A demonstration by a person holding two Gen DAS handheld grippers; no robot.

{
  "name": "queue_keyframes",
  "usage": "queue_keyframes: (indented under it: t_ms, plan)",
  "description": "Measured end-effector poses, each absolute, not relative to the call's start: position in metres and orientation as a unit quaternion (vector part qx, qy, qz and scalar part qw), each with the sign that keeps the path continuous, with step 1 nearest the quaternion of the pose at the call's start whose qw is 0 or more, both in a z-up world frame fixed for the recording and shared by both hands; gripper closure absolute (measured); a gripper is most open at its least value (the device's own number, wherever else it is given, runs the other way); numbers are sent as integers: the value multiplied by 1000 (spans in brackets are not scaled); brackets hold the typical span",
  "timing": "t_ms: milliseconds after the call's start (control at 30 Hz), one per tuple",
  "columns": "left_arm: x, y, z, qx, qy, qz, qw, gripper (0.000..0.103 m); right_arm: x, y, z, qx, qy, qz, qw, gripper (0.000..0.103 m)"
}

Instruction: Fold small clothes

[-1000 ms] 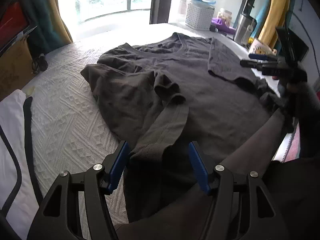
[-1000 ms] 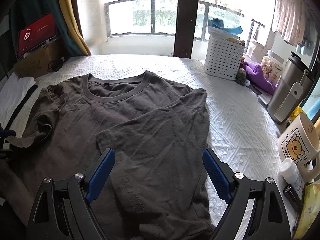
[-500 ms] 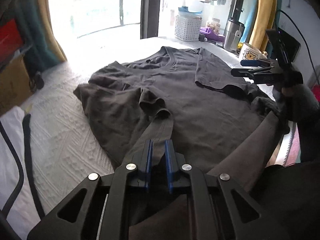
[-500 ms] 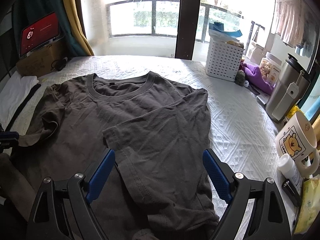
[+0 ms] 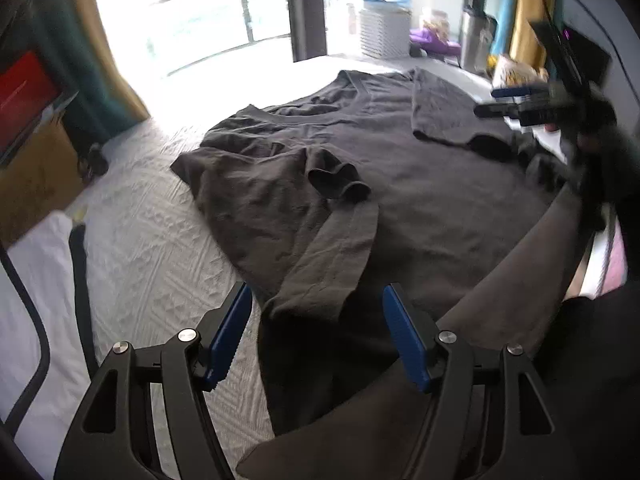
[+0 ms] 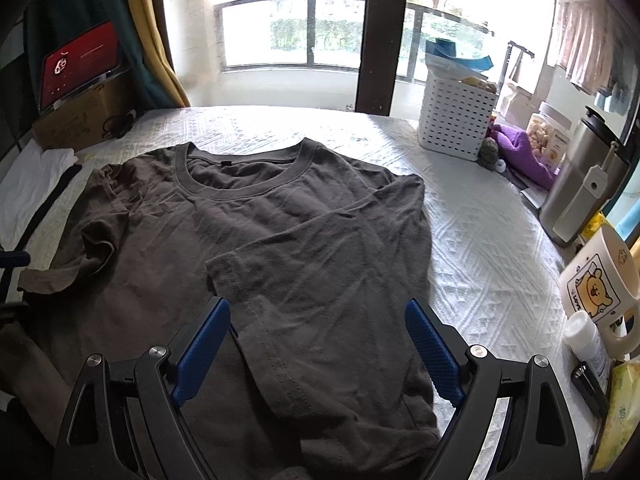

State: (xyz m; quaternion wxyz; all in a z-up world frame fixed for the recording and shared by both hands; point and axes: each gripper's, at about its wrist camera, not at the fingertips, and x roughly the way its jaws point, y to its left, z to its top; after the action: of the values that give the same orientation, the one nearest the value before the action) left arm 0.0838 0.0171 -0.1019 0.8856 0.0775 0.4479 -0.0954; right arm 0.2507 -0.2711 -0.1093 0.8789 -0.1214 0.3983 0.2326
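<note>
Since the dark grey T-shirt [image 6: 256, 240] looks limp and light, pinch its rumpled sleeve hem [image 5: 316, 292], with left gripper [image 5: 316, 336] and right gripper [image 6: 316, 352] both gaping wide, holding nothing.

daylight from window [image 6: 312, 32] | glare blown out left view | fisheye edges dark, bent | slight blur

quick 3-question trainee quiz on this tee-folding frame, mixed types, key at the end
1. True or false: the left gripper has its jaws shut on the T-shirt.
2. Which sleeve is already folded flat over the shirt body: A) the right sleeve B) the left sleeve?
3. What stands directly right of the T-shirt's collar, on the bedspread?

Key: 1 false; 2 A; 3 the white basket.
</note>
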Motion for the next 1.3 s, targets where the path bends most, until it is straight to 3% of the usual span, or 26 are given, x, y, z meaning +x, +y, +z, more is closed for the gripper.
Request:
queue_keyframes:
  t_ms: [33,100,133,233,500,533,633,667,867,1300]
  plan:
    - [84,15,-104,86,443,-101,887,36,250,-270,-109,-122,398,234,879,13]
    - [85,14,-107,88,440,-107,888,64,250,-270,-109,-121,398,232,879,13]
    - [87,14,-109,86,446,-103,885,85,250,-271,-109,-120,399,231,879,13]
    - [82,7,-102,86,435,-127,887,89,250,-275,-109,-116,401,224,881,13]
    - [91,-19,-125,83,499,-178,844,87,251,-278,-111,-114,401,227,880,13]
    - [91,-16,-121,71,500,-182,844,81,251,-279,-110,-113,400,228,881,13]
    - [90,-8,-103,43,482,-189,855,43,254,-283,-110,-109,401,224,882,13]
    - [89,-5,-96,36,474,-190,859,39,255,-284,-110,-107,401,222,882,13]
    - [110,10,-67,26,444,-179,877,39,259,-291,-109,-98,401,219,884,13]
    - [199,19,-105,18,487,-86,869,39,276,-323,-104,-81,402,183,894,13]
